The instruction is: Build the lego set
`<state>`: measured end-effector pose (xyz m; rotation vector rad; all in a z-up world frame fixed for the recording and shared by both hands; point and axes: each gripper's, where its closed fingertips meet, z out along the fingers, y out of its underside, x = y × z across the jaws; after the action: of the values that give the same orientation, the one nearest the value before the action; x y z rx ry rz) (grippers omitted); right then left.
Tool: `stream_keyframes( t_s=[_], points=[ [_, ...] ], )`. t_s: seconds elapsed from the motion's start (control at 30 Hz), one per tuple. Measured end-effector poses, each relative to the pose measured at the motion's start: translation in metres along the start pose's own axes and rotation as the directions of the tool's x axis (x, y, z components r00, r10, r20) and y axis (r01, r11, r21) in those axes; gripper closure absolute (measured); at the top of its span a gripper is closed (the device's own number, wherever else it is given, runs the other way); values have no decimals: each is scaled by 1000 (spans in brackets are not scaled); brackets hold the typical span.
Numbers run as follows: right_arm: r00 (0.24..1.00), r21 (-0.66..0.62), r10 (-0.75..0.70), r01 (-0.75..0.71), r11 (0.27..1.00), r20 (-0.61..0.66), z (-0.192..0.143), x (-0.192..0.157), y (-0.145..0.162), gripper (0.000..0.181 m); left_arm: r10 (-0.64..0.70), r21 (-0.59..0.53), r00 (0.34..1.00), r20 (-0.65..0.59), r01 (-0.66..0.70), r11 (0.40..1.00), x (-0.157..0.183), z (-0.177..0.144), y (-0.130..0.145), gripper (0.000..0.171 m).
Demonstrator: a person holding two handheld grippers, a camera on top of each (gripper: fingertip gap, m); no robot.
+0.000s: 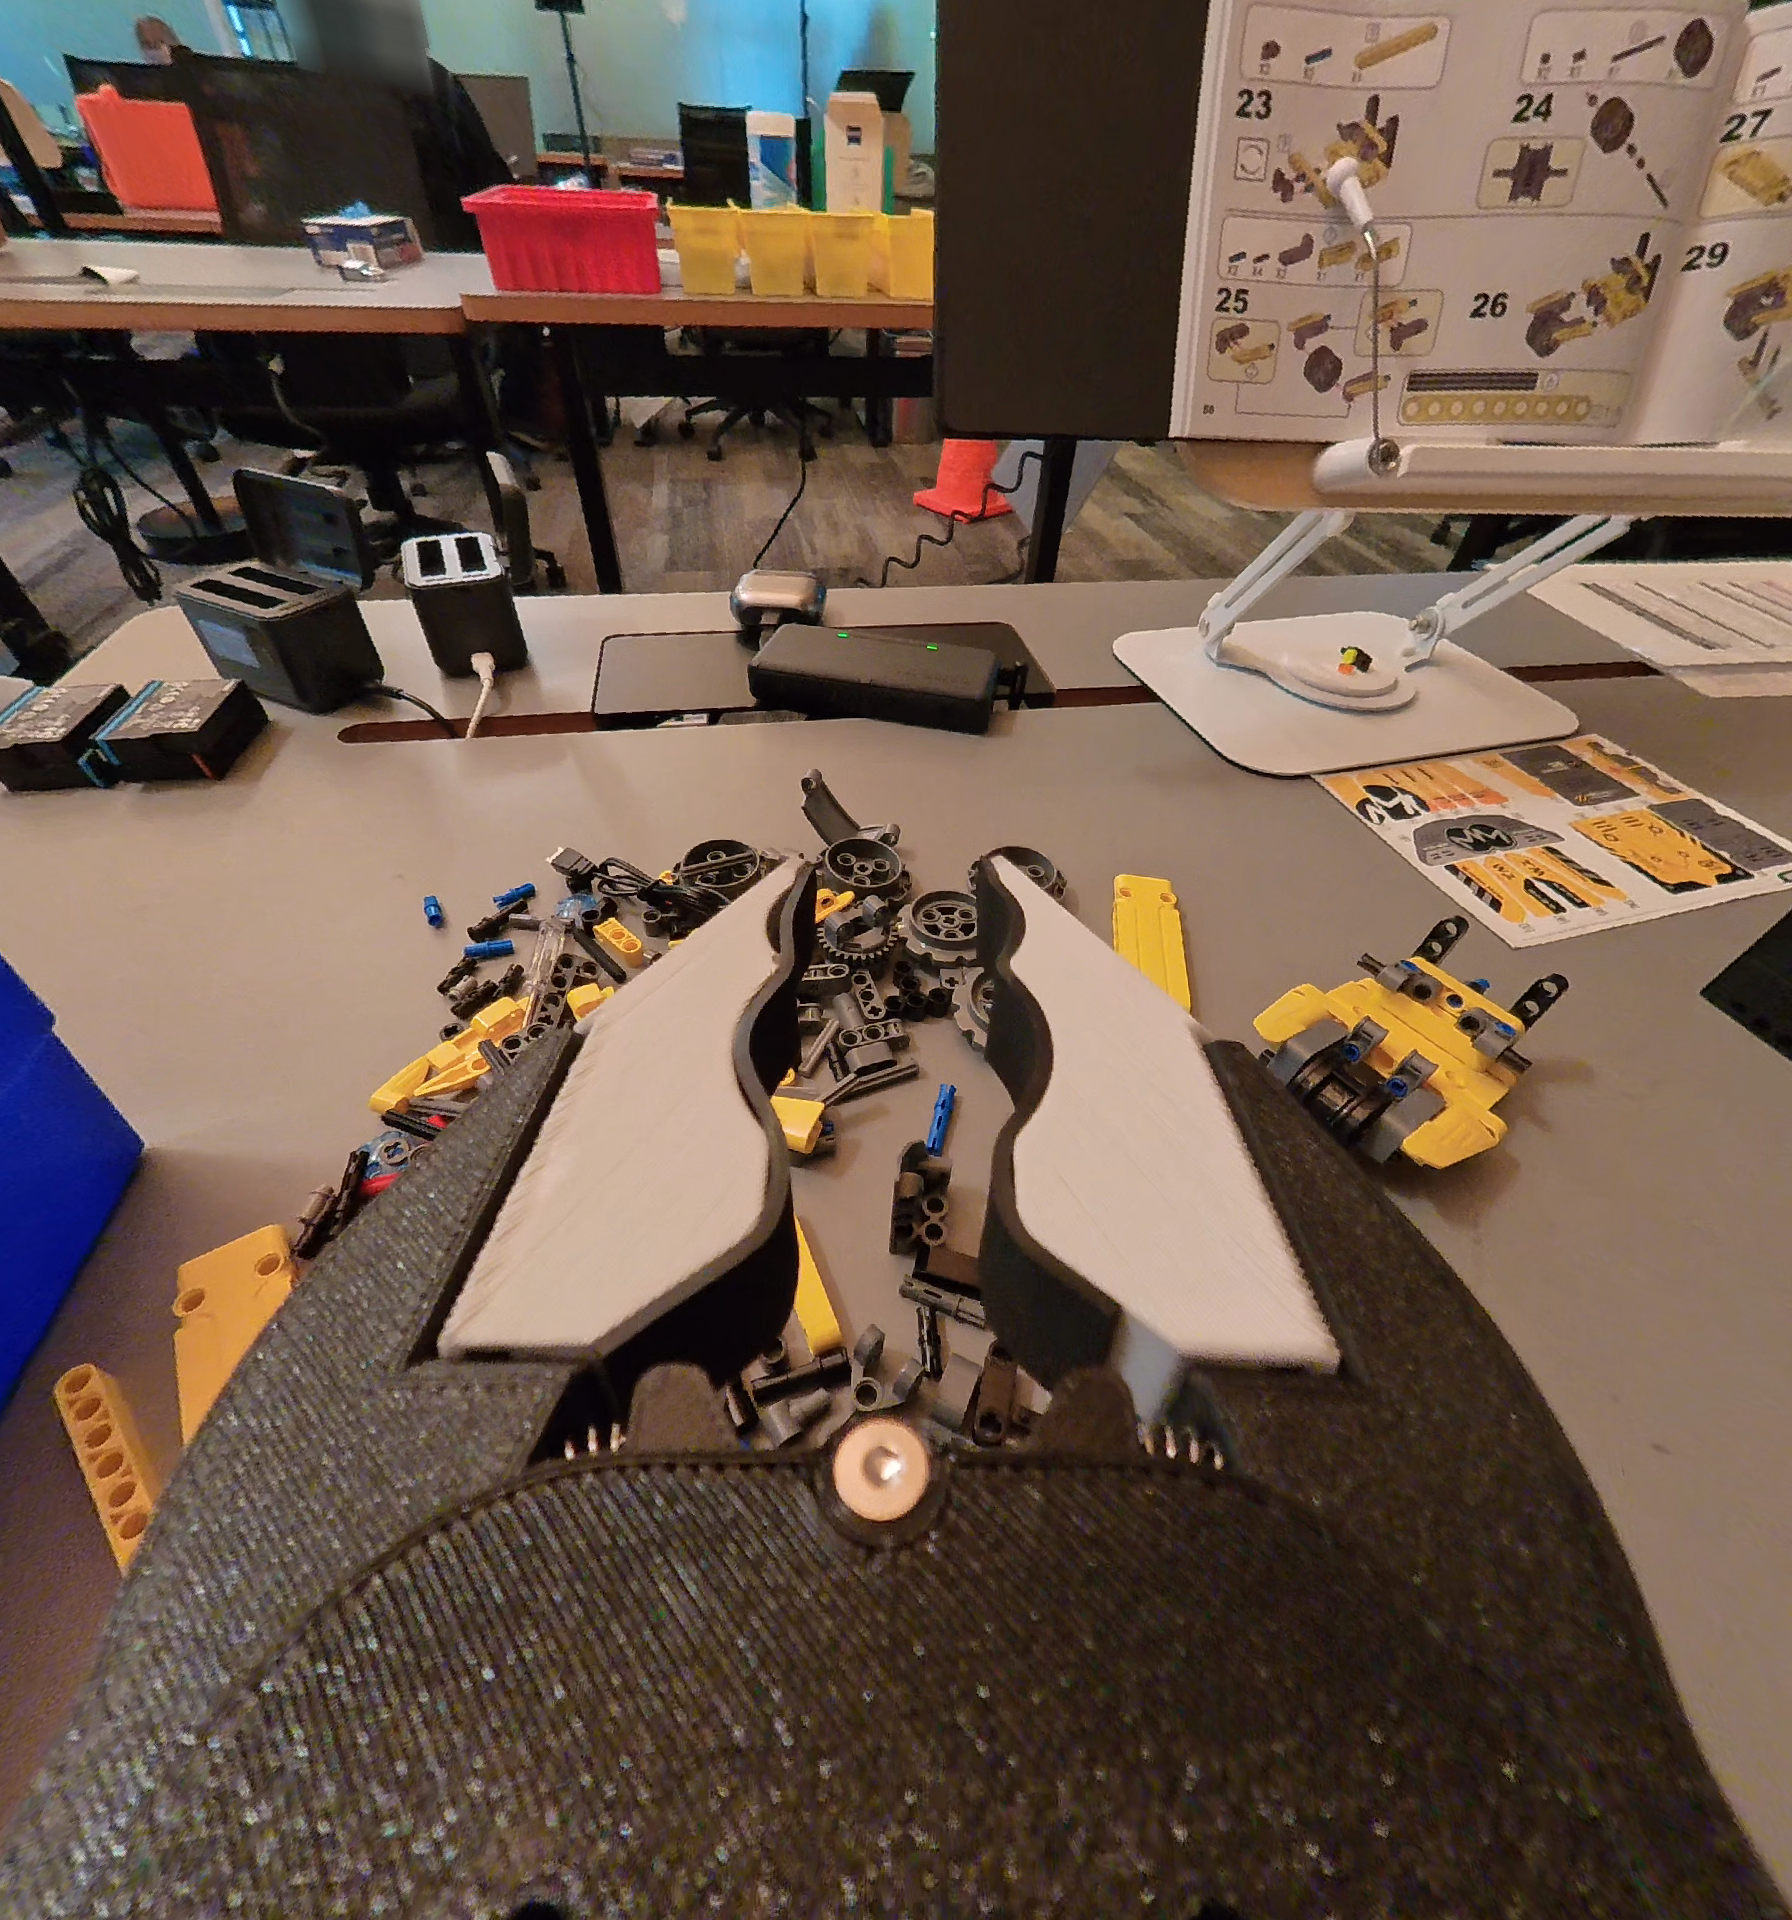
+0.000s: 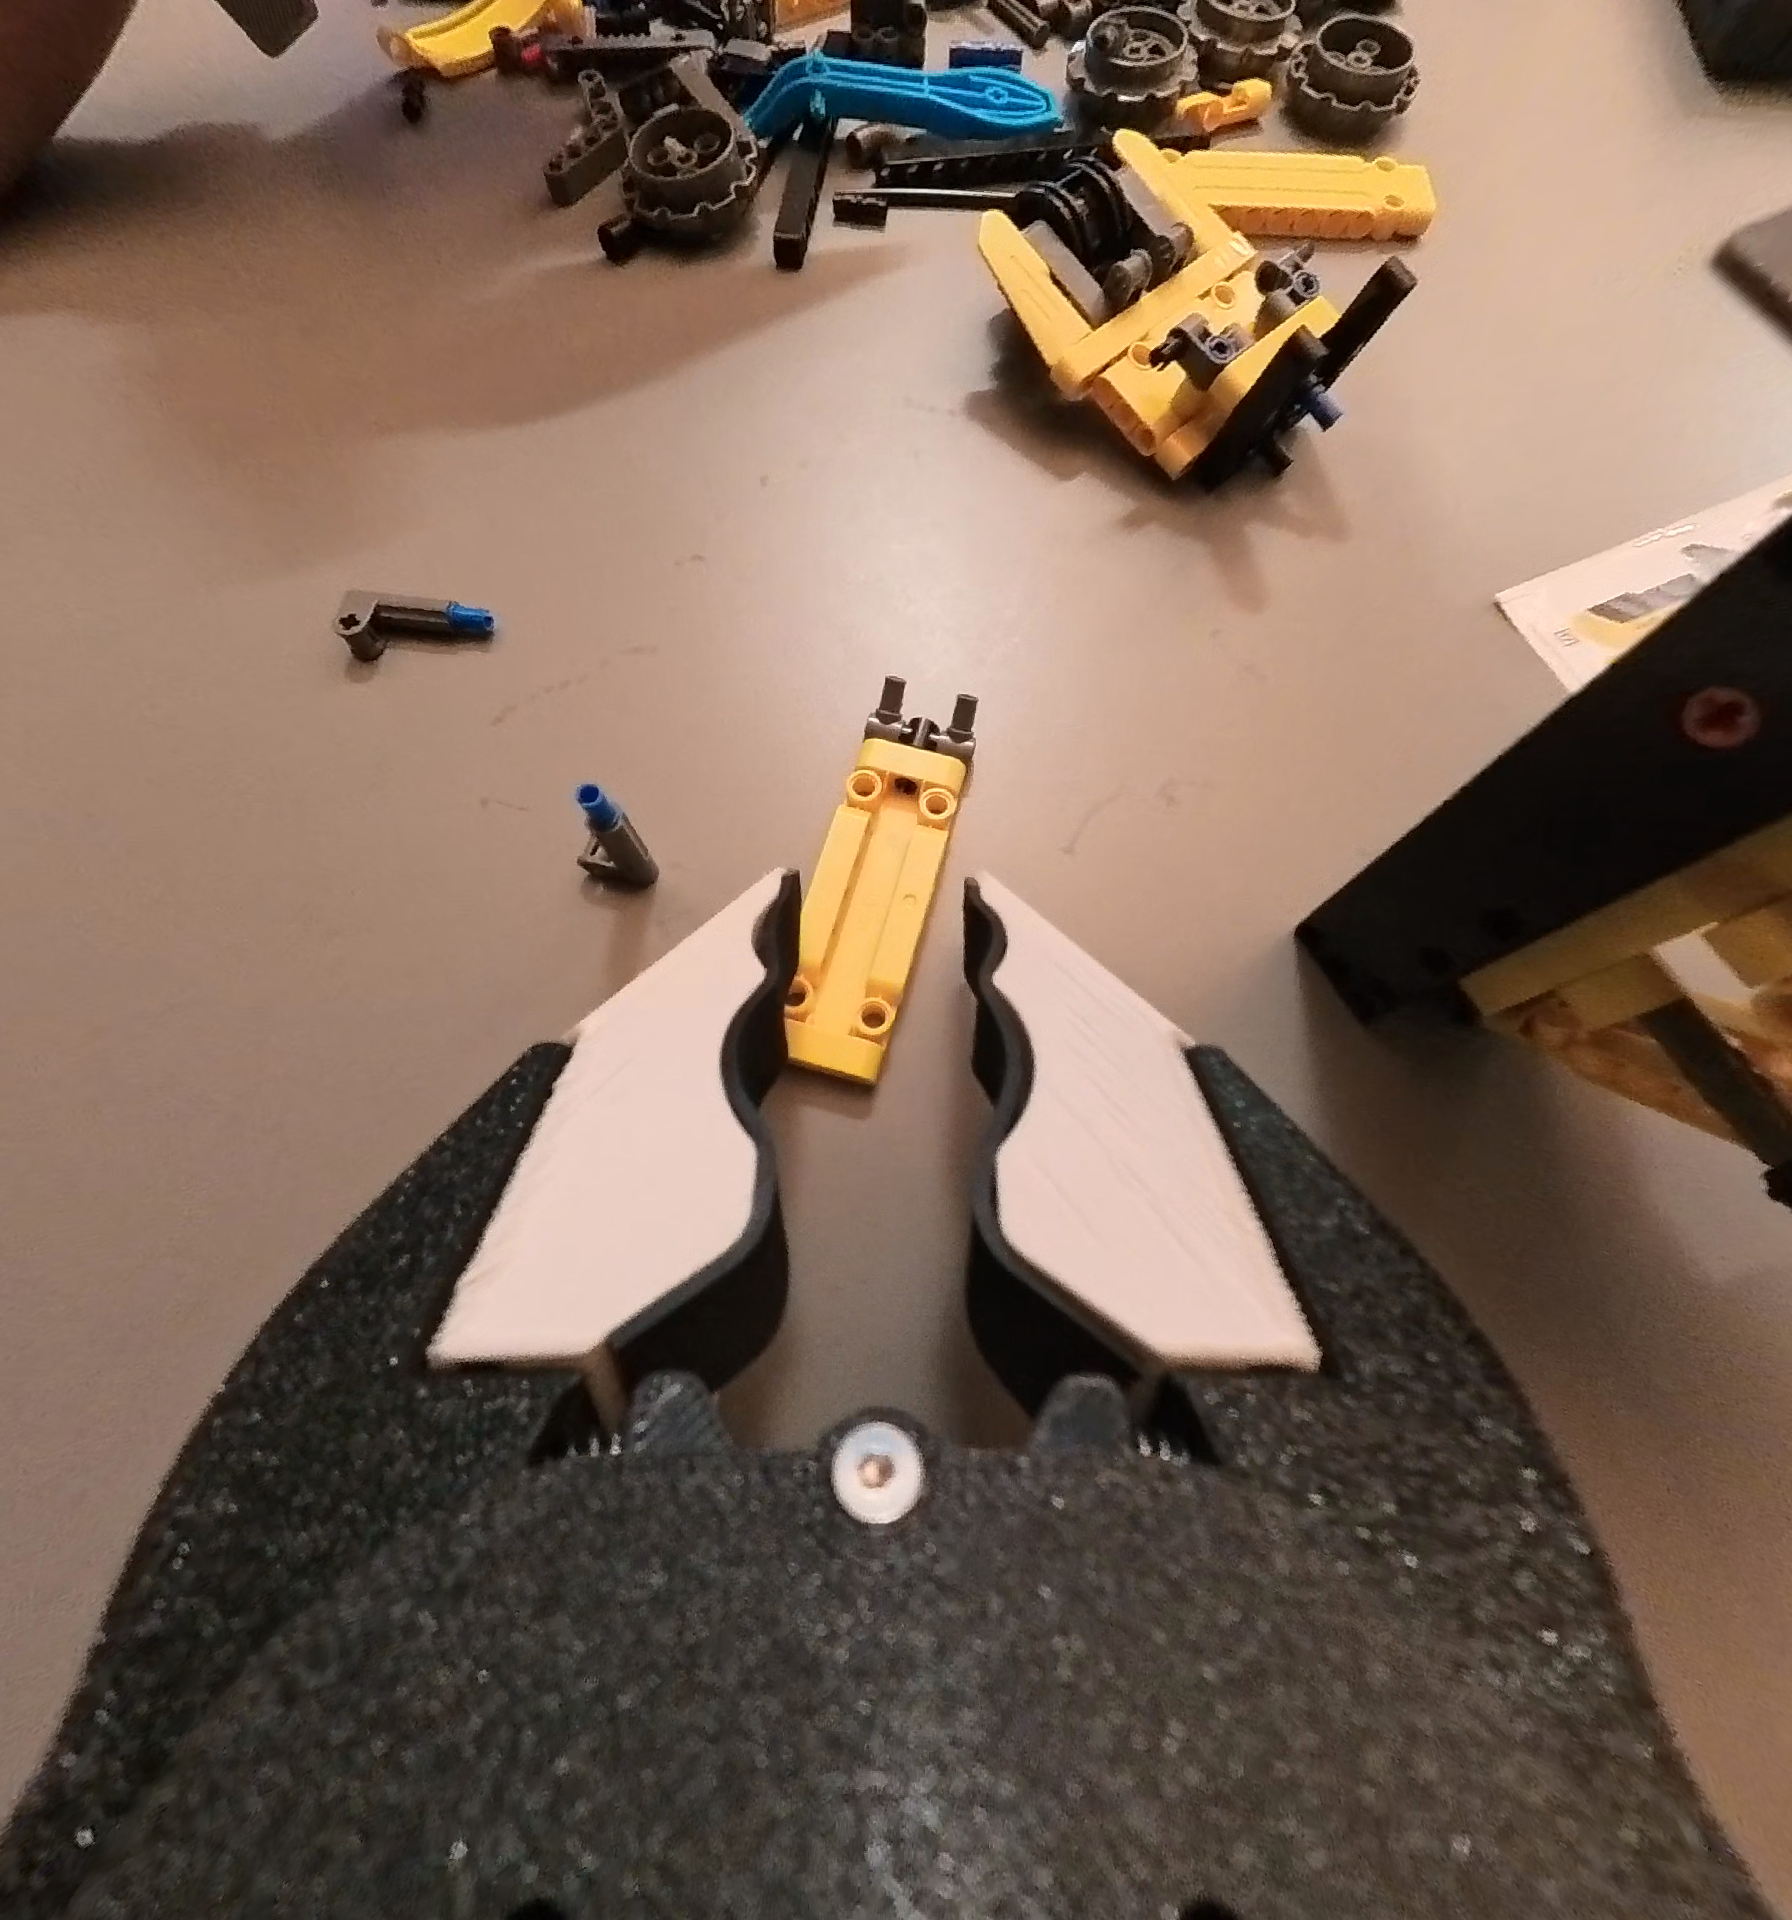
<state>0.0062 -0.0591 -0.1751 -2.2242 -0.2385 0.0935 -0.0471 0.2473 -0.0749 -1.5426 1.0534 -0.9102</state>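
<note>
Both tools share one build: a speckled, rough-grained black body carrying two flat, pale grey printed wedges edged with wavy black rubbery pads. The left gripper (image 1: 887, 883) hangs with its fingers spread wide and nothing between them, over a loose heap of plastic building-set parts (image 1: 850, 966) on the smooth grey table (image 1: 1598, 1299): dark grey toothed wheels and gears, short black pins, small blue pegs, and glossy yellow beams pierced with round holes. To the right of that heap sits a chunky yellow and grey sub-assembly (image 1: 1401, 1060) with black studs sticking up, and beyond it a flat sheet of yellow and black stickers (image 1: 1567, 831). An open instruction booklet (image 1: 1474, 218) rests on a white hinged stand (image 1: 1349, 675), and a solid blue bin (image 1: 9, 1143) fills the left edge. The right gripper (image 2: 879, 883) is likewise open wide and grips nothing; a long flat yellow panel (image 2: 876, 914), ribbed along its length, with round holes at its corners and a dark grey two-pronged connector at its far end, lies on the table between the fingertips, its near left corner against or just beside the left pad (image 2: 767, 997). Two small grey angled connectors with blue pegs (image 2: 617, 836) lie apart to the left, and a curved blue plastic piece (image 2: 902, 104) lies in the far heap.
</note>
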Motion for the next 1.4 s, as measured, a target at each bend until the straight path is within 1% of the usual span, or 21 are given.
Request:
stream_keyframes(
  t_s=[0.6, 1.4],
  points=[
    [1000, -33, -6, 6, 999, -8, 3, 0, 4, 147, 15, -9, 1000, -2, -15, 1000, 2, 1, 2, 143],
    [1000, -44, -23, 22, 999, -19, 4, -1, 6, 145, 27, -14, 1000, 0, -27, 1000, 3, 2, 3, 143]
  ],
)
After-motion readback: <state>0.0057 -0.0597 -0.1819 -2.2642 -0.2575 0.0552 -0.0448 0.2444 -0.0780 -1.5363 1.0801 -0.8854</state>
